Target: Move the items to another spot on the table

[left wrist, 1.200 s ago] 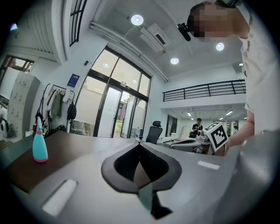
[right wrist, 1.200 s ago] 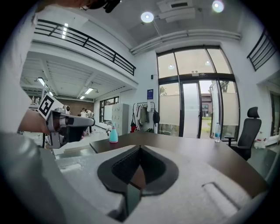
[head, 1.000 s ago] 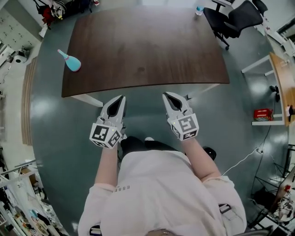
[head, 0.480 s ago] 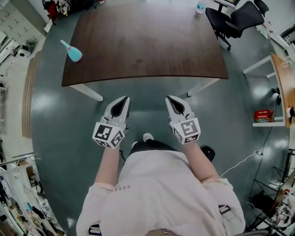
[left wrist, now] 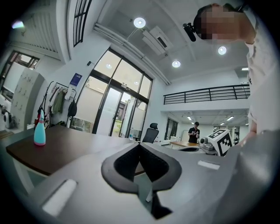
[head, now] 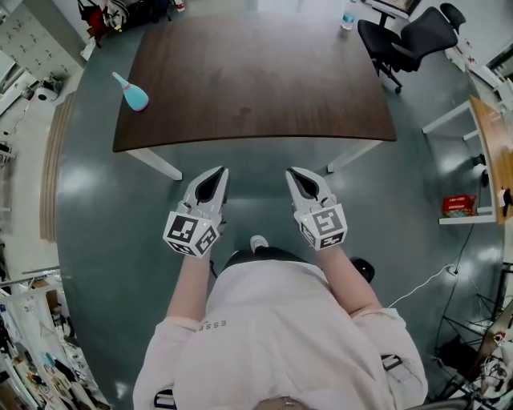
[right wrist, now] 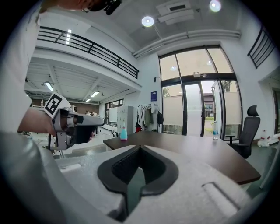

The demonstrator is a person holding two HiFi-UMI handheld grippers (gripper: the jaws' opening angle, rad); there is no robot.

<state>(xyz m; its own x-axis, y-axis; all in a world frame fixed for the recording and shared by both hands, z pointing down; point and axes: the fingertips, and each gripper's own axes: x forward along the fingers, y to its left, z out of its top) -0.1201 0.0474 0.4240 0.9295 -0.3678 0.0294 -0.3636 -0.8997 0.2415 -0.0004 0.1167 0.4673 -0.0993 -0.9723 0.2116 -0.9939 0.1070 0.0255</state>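
Left hand-held gripper [head: 215, 174] and right hand-held gripper [head: 297, 173] side by side over the grey floor [head: 96, 208], short of the near edge of the dark tabletop [head: 256, 72]. Left: jaws closed tip to tip, nothing between them, only the padded hollow behind the tips. Right: the same, jaws together and empty. Neither in contact with anything.

On the tabletop, a teal bottle [head: 135, 96] with a pink spout, upright near the left corner and close to the edge, well apart from both grippers. At the far right corner, a clear water bottle [head: 347, 14], near an office chair [head: 401, 36]. Bare wood across the middle.

As to progress: not to be settled from this moment. Fits a stage with the teal bottle waiting at its starting spot, yet to be fetched. Fits equally a stage with the bottle already set down somewhere new and the grippers away from the table again. Same doubt over the water bottle. No mark on the wood to tell an old place from a new one. Safe to say only this much: nothing in either grip, nothing in transit, both bottles at rest at opposite corners, person [head: 272, 320] standing off from the table.
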